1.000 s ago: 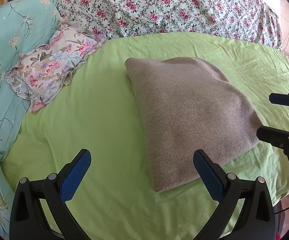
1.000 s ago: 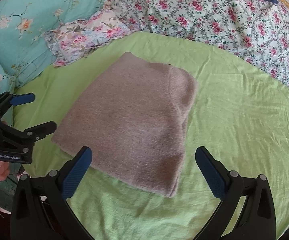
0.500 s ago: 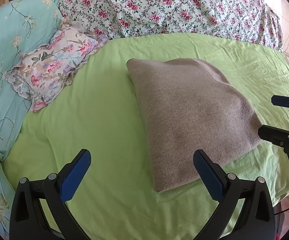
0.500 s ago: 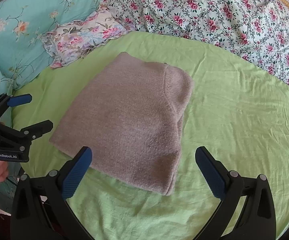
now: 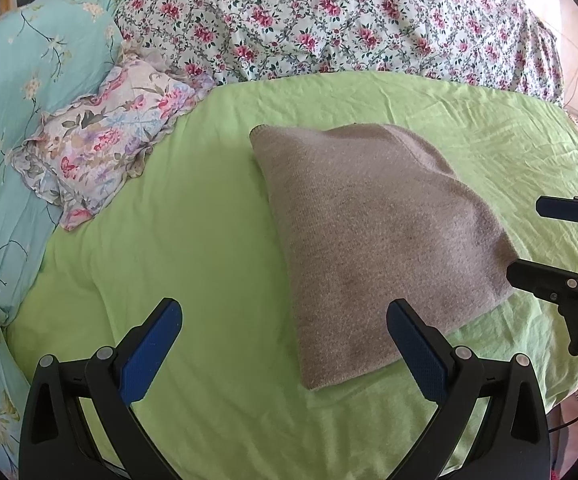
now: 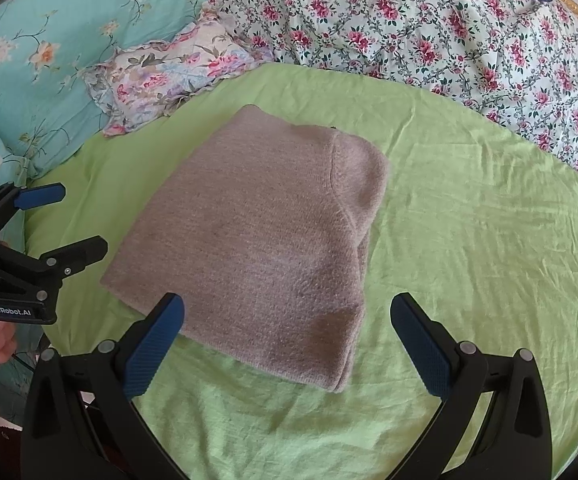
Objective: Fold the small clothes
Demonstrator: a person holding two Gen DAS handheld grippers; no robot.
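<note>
A grey-brown knitted garment (image 5: 373,232) lies folded into a rough rectangle on the green bed sheet (image 5: 193,248); it also shows in the right wrist view (image 6: 257,240). My left gripper (image 5: 285,344) is open and empty, just short of the garment's near left corner. It shows at the left edge of the right wrist view (image 6: 61,220). My right gripper (image 6: 289,340) is open and empty over the garment's near edge. It shows at the right edge of the left wrist view (image 5: 529,240), beside the garment's right corner.
A small floral pillow (image 5: 101,148) lies at the sheet's far left. A turquoise floral quilt (image 5: 29,80) runs along the left. A rose-patterned quilt (image 5: 349,20) lies across the back. The sheet's near edge drops off at the right (image 5: 569,380).
Both grippers have drawn back slightly from the garment, both open throughout. The garment has not moved.
</note>
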